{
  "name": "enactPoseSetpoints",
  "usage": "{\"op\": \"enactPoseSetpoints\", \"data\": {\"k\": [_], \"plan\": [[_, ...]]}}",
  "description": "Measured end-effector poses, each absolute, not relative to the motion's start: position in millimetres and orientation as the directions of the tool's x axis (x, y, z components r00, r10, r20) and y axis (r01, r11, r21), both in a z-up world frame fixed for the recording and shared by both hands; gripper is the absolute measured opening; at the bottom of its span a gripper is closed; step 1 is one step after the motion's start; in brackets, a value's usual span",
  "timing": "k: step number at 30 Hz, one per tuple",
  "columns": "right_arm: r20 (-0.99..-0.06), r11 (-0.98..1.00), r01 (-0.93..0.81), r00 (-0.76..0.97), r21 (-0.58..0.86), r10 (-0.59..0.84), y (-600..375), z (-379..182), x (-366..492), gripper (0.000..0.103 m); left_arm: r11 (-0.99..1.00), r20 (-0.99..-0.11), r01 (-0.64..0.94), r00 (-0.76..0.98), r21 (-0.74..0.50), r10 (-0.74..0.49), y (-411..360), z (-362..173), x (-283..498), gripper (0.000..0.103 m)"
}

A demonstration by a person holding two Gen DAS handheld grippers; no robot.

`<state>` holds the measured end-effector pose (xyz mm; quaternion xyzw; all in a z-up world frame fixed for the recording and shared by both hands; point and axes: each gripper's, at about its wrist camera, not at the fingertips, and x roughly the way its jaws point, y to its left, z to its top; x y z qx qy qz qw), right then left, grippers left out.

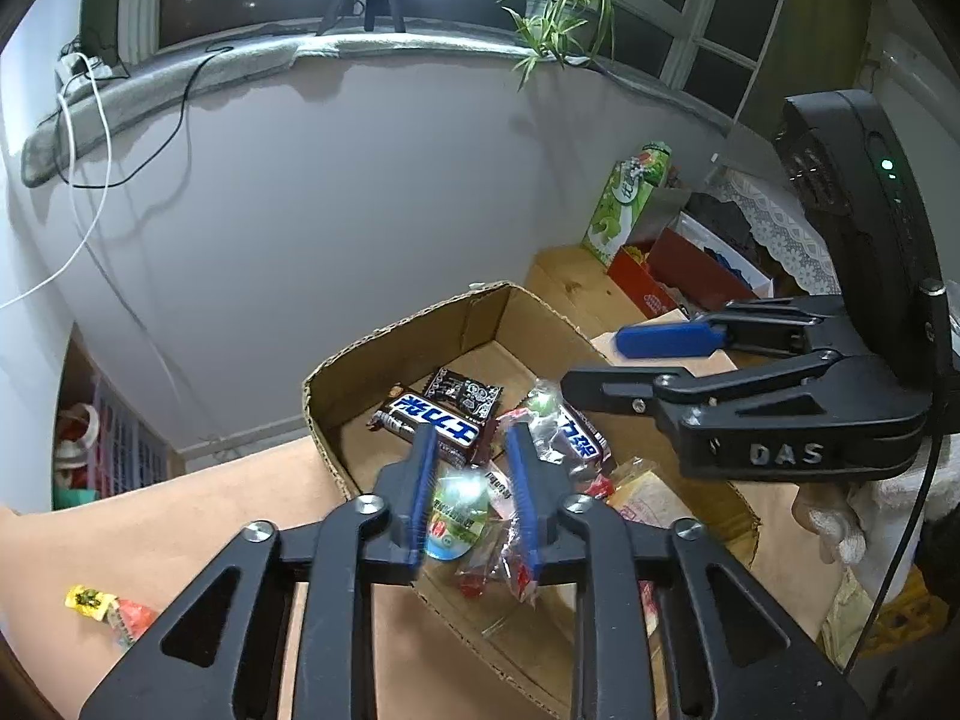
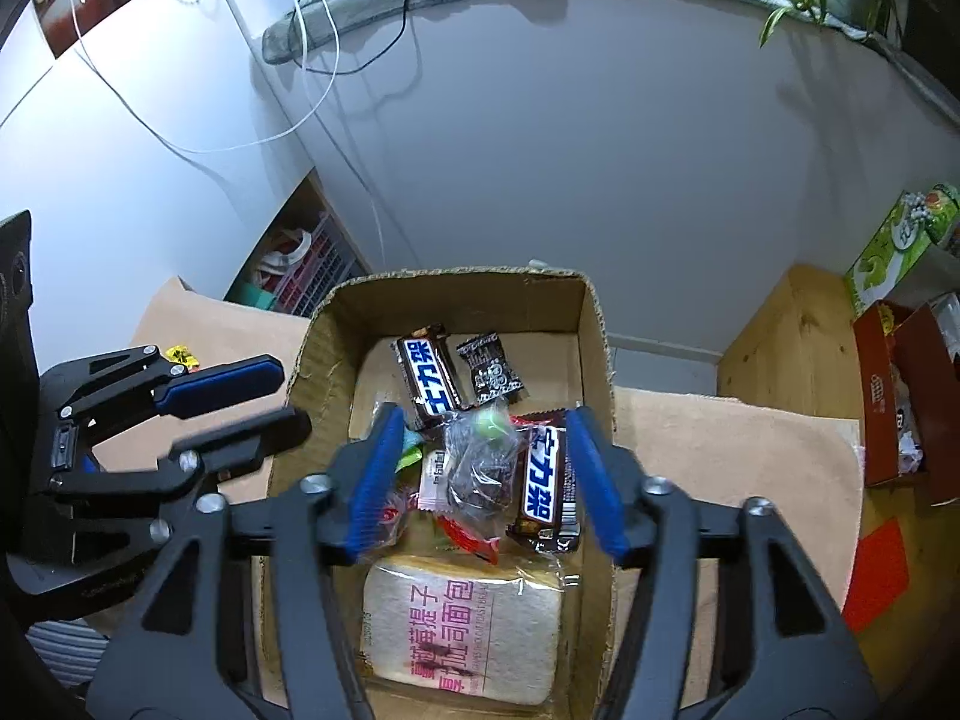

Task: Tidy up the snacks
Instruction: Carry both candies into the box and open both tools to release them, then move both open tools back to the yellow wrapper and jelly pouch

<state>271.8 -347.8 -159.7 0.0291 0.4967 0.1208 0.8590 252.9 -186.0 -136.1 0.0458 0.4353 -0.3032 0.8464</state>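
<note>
The snacks lie piled in the open cardboard box on the tabletop: two dark chocolate bars with blue-and-white lettering, a small black patterned packet at the far end, a clear crinkled wrapper with a green sweet in the middle, and a bagged slice of bread at the near end.

The left claw hangs over the box's near-left corner, jaws narrowly parted with a blurred green-and-white packet between them; whether the pads press on it cannot be told. The right claw stands about half open above the pile, nothing gripped.

One yellow-and-red sweet lies loose on the tabletop, left of the box.

Risks: the green-and-white packet may land on the box's low near wall and slide out. The loose wrappers could snag on a blue pad. The two claws work close together and may collide.
</note>
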Motion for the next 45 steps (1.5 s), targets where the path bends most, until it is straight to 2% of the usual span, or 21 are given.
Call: {"op": "enactPoseSetpoints", "data": {"k": [1, 3, 5, 23, 34, 45], "plan": [[-0.847, 0.971, -0.174, 0.481, 0.163, 0.228, -348, -159, 271, 0.061, 0.813, -0.763, 0.551, 0.438, -0.189, -0.475, -186, -136, 253, 0.033], [-0.846, 0.974, -0.167, 0.487, 0.155, 0.218, -348, -158, 271, 0.071, 0.815, -0.761, 0.547, 0.442, -0.191, -0.475, -185, -134, 252, 0.033], [-0.840, 0.975, -0.161, 0.497, 0.156, 0.216, -348, -155, 269, 0.073, 0.814, -0.760, 0.548, 0.442, -0.192, -0.477, -184, -133, 250, 0.033], [-0.820, 0.968, -0.197, 0.520, 0.157, 0.239, -307, -132, 262, 0.073, 0.840, -0.745, 0.504, 0.479, -0.199, -0.464, -145, -116, 240, 0.033], [-0.800, 0.933, -0.311, 0.506, 0.179, 0.322, -246, -123, 257, 0.073, 0.899, -0.760, 0.384, 0.515, -0.210, -0.398, -75, -117, 241, 0.033], [-0.804, 0.876, -0.434, 0.433, 0.209, 0.407, -179, -135, 260, 0.073, 0.953, -0.791, 0.193, 0.532, -0.235, -0.303, 16, -131, 237, 0.033]]}}
